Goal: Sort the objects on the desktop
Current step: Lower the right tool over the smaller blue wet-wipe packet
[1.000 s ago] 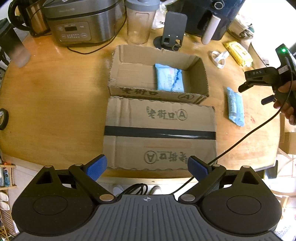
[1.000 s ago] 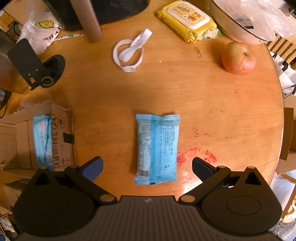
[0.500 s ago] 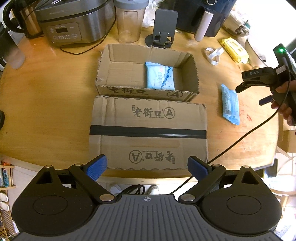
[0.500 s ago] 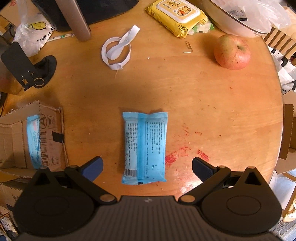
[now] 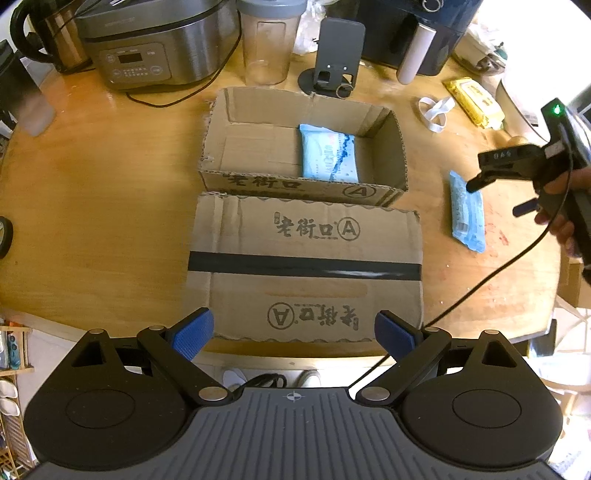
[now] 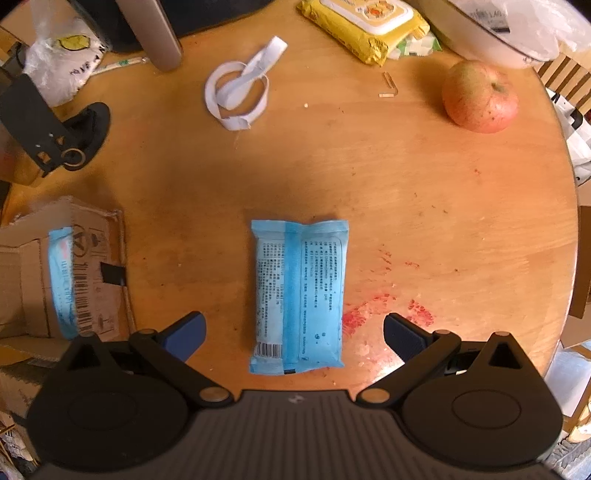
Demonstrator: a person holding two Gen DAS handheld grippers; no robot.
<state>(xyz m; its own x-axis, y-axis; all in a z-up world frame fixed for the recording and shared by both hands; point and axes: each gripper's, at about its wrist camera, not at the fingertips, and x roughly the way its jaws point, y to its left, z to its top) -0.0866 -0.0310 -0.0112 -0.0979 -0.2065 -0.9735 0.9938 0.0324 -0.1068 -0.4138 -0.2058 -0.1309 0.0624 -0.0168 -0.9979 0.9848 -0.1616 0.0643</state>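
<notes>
A light-blue wipes packet [image 6: 299, 295] lies flat on the round wooden table [image 6: 388, 192], printed side up. My right gripper [image 6: 293, 332] hangs over its near half, pointing straight down, open, one finger on each side and clear of the packet. In the left wrist view the same packet [image 5: 467, 210] lies right of an open cardboard box [image 5: 295, 188], with the right gripper [image 5: 496, 197] above it in a person's hand. A second blue packet [image 5: 328, 157] lies inside the box. My left gripper [image 5: 293, 330] is open with nothing in it, above the box's folded-out flap [image 5: 303, 266].
An apple [image 6: 480, 98], a yellow wipes pack [image 6: 365, 22], a white strap loop [image 6: 240, 92] and a black phone stand [image 6: 48, 136] lie beyond the packet. A rice cooker [image 5: 155, 44] and clear jar [image 5: 269, 40] stand behind the box. Red stains [image 6: 369, 314] mark the table.
My right gripper has sunk toward the blue packet, which now looks larger and sits centred between the fingers. The left gripper has barely moved and stays open.
</notes>
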